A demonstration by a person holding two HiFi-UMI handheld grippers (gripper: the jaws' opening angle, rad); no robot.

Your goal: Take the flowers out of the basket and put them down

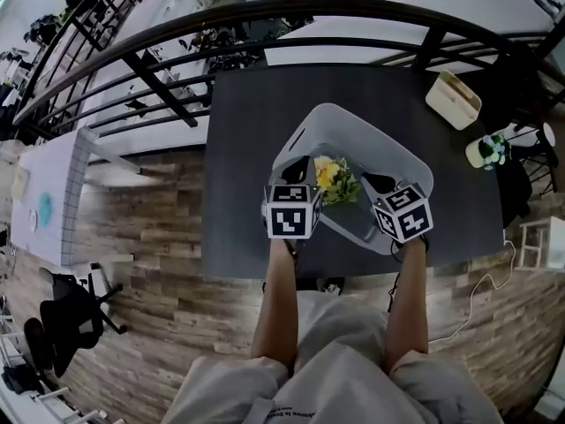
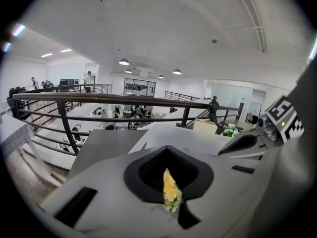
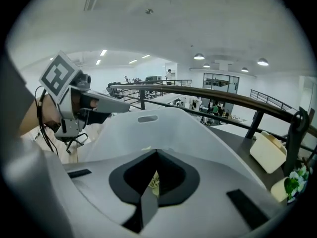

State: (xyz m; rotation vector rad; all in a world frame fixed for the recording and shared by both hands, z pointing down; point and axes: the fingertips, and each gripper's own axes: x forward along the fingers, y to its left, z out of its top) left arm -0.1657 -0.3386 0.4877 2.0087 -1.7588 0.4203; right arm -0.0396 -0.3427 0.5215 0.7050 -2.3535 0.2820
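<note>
Between the near-closed jaws of the left gripper (image 1: 300, 170), its own view shows the flowers (image 1: 334, 180), a yellow bloom with green below filling the narrow slit, so this gripper looks clamped on them. At the head view's right, the right gripper (image 1: 378, 184) has its jaws together; its own view shows only a pale sliver in the slit, and I cannot tell whether that is pinched. Both grippers point forward and down, their marker cubes near the person's wrists and their tips at either side of the flowers, the left tip touching the blooms and the right tip just beside the leaves. From above, the flowers sit over the open inside of the basket (image 1: 353, 126), toward its near rim; whether they rest on its floor or hang above it cannot be told. This pale grey basket stands on the dark table (image 1: 256, 148), near the front edge. Well apart, at the table's far right, lies a cream box (image 1: 453, 100), and near it a small pot (image 1: 488, 150) of white blooms. Beyond the table runs a dark railing (image 1: 265, 38).
</note>
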